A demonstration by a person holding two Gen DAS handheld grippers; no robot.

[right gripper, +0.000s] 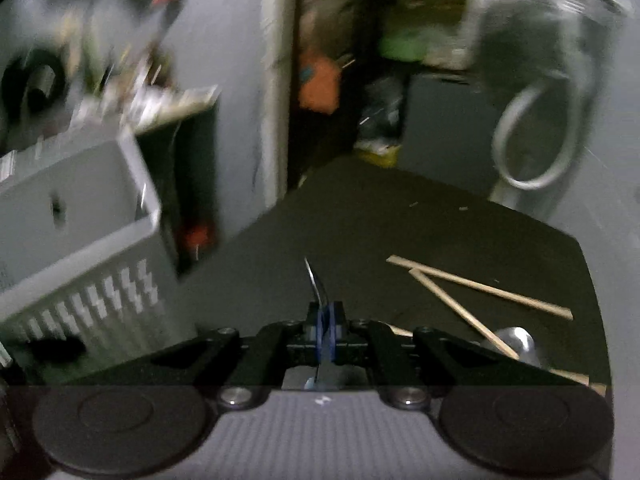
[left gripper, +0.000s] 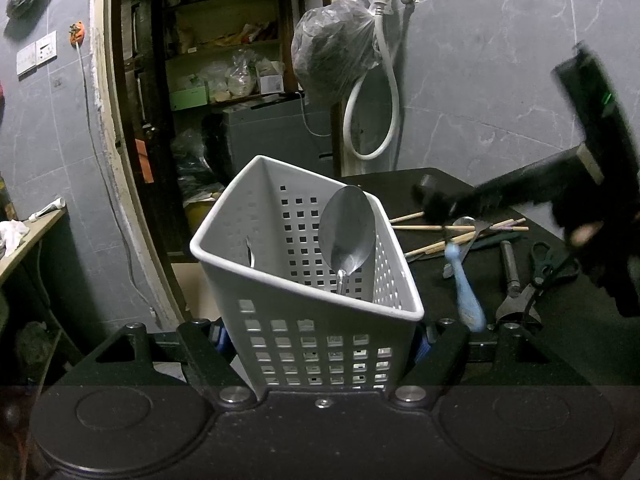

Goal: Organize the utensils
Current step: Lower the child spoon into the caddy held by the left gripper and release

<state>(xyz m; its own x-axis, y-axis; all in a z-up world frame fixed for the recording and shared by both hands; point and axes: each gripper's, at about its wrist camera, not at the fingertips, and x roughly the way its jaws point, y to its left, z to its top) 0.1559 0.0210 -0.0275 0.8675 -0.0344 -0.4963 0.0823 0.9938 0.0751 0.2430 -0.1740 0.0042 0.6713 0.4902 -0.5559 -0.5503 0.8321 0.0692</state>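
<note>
Our left tongs (left gripper: 322, 344) squeezed the white basket (left gripper: 304, 280); our right tongs (right gripper: 325, 334) pinched a blue-handled utensil (left gripper: 466, 292), which could slip out.

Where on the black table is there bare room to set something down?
The table's far stretch, beyond the chopsticks toward the wall hose, is bare, as is the strip between basket and chopsticks. The near right is crowded: spoon, scissors, blue-handled utensil.

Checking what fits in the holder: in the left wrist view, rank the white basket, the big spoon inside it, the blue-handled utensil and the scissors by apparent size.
1. white basket, much nearest
2. big spoon
3. blue-handled utensil and scissors: alike, unranked
</note>
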